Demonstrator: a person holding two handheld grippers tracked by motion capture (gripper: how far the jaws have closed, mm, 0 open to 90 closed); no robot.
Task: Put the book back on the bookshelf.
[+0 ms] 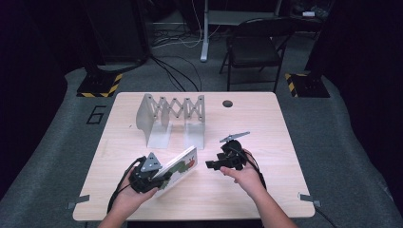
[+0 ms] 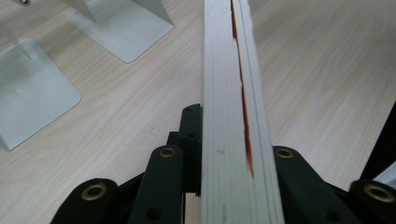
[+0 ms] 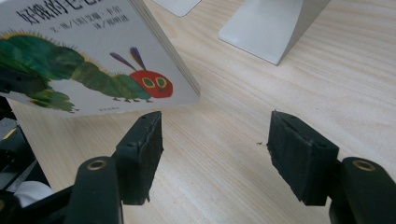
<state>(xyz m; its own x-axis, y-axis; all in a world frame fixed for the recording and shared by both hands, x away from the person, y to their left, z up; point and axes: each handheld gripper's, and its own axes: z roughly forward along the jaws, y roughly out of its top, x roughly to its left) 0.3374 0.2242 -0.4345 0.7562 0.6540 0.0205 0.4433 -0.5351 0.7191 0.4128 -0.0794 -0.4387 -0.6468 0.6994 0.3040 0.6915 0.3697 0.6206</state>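
Observation:
A white picture book (image 1: 182,165) with a green caterpillar on its cover is held tilted, its lower corner near the wooden table (image 1: 266,123). My left gripper (image 1: 164,178) is shut on its near end. In the left gripper view the book's page edge (image 2: 233,84) runs straight up between the jaws of the left gripper (image 2: 236,140). My right gripper (image 1: 211,165) stands open just right of the book, nothing between its pads. In the right gripper view the book's cover (image 3: 93,56) hangs above and left of the right gripper (image 3: 215,140).
A white expanding book rack (image 1: 173,118) stands upright behind the book at the table's middle; its flat feet (image 2: 126,28) show close by. A dark round grommet (image 1: 227,103) sits at the table's far edge. A folding chair (image 1: 254,47) stands beyond the table.

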